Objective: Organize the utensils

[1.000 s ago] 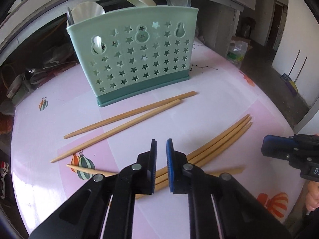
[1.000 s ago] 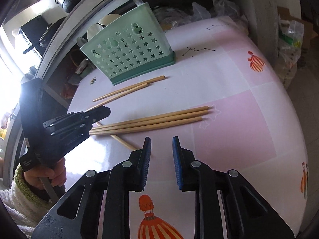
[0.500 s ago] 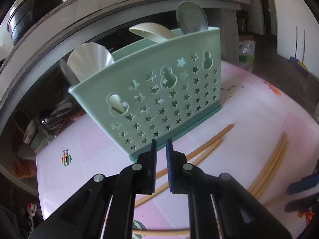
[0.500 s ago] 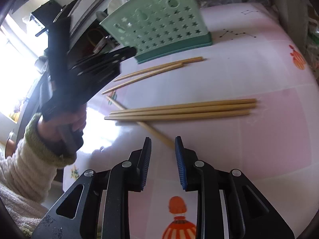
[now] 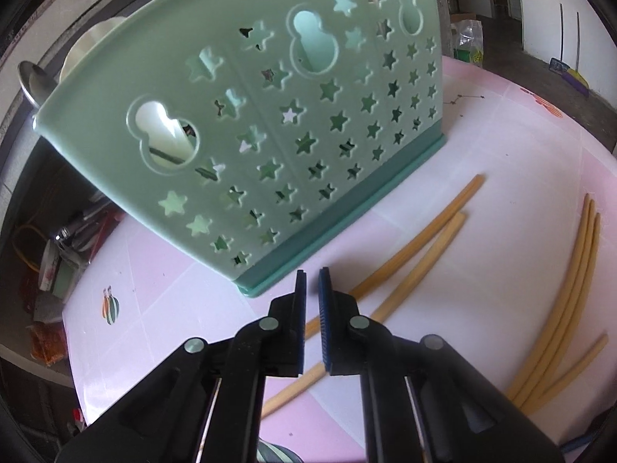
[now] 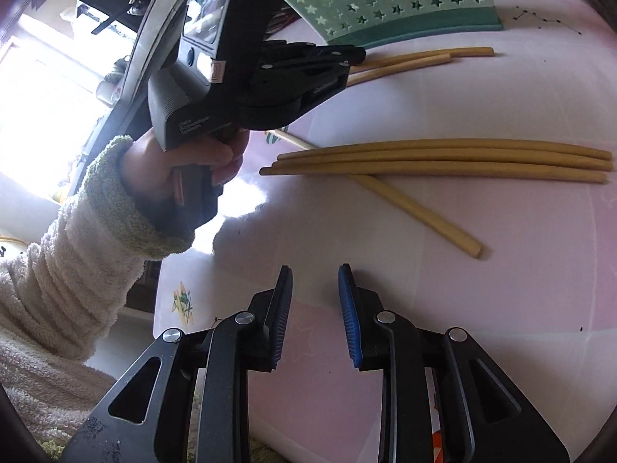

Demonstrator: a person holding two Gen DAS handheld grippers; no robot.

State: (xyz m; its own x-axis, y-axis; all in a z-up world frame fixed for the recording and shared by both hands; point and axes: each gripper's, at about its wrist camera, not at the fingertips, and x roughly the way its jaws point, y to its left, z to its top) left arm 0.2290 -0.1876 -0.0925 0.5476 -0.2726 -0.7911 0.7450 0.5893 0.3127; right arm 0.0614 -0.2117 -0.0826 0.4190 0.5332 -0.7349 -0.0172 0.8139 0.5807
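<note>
A mint-green utensil holder (image 5: 270,127) with star cut-outs stands on the pink table; spoons (image 5: 32,81) stick up from it. It also shows in the right wrist view (image 6: 393,0). My left gripper (image 5: 312,297) hovers just before its base, jaws nearly together with a narrow gap and nothing between them. Two wooden chopsticks (image 5: 420,247) lie under and right of it. A bundle of three chopsticks (image 6: 443,158) lies across a single one (image 6: 420,216). My right gripper (image 6: 314,301) is open and empty, above the table short of that bundle.
The pink tablecloth (image 5: 520,162) has balloon prints. Clutter (image 5: 65,247) sits below the table's left edge. In the right wrist view the left gripper's body and the hand (image 6: 200,88) fill the upper left. A shelf runs behind the holder.
My left gripper has moved forward from the chopstick bundle up to the holder's base. My right gripper has moved closer to the bundle and stayed open.
</note>
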